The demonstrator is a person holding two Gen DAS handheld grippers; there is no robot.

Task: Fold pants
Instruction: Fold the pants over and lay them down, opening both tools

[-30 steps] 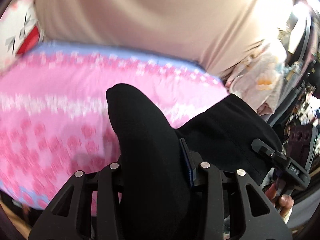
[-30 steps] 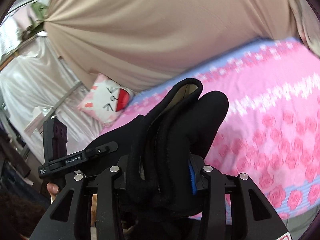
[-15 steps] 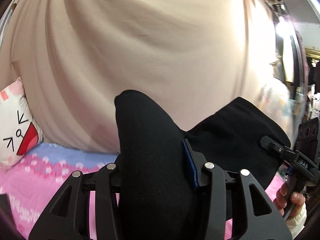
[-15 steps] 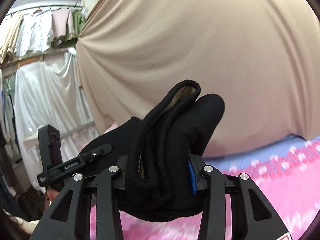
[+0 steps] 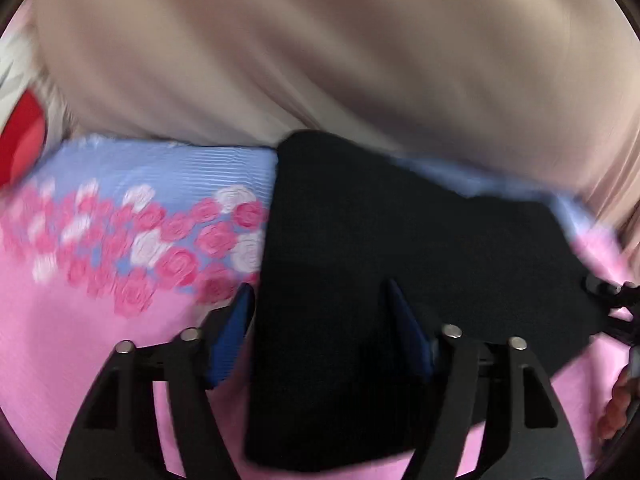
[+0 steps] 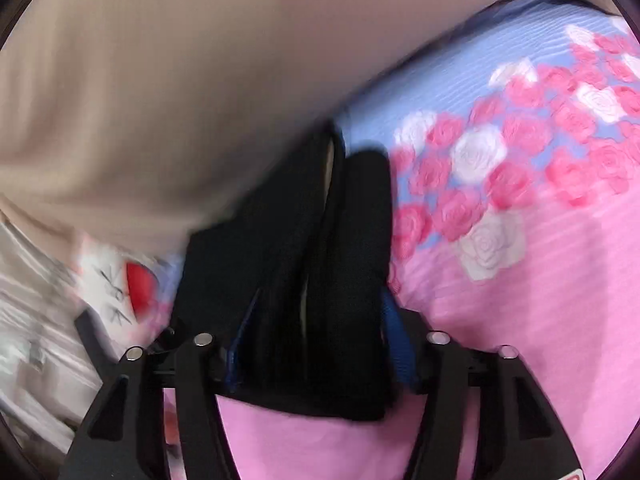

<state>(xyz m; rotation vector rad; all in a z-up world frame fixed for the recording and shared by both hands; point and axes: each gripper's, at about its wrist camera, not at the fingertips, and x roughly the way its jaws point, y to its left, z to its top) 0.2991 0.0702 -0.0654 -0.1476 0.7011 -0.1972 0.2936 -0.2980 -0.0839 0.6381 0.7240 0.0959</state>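
Note:
The black pants (image 5: 400, 248) lie spread on the pink rose-print bed cover (image 5: 80, 320), reaching to its far blue edge. My left gripper (image 5: 320, 300) is low over them; its blue pads (image 5: 228, 336) stand well apart around the fabric. In the right wrist view the bunched pants edge (image 6: 340, 260) sits between the blue pads (image 6: 396, 344) of my right gripper (image 6: 316, 320), which also stand spread. The right gripper's tip (image 5: 612, 300) shows at the left view's right edge.
A beige curtain (image 5: 320, 48) hangs behind the bed. A white and red cartoon pillow (image 6: 120, 284) lies at the bed's far left. The bed cover (image 6: 520, 280) stretches to the right.
Both grippers have swung down from facing the curtain to the bed. The pants went from hanging bunched to lying on the cover, and both sets of fingers have spread apart.

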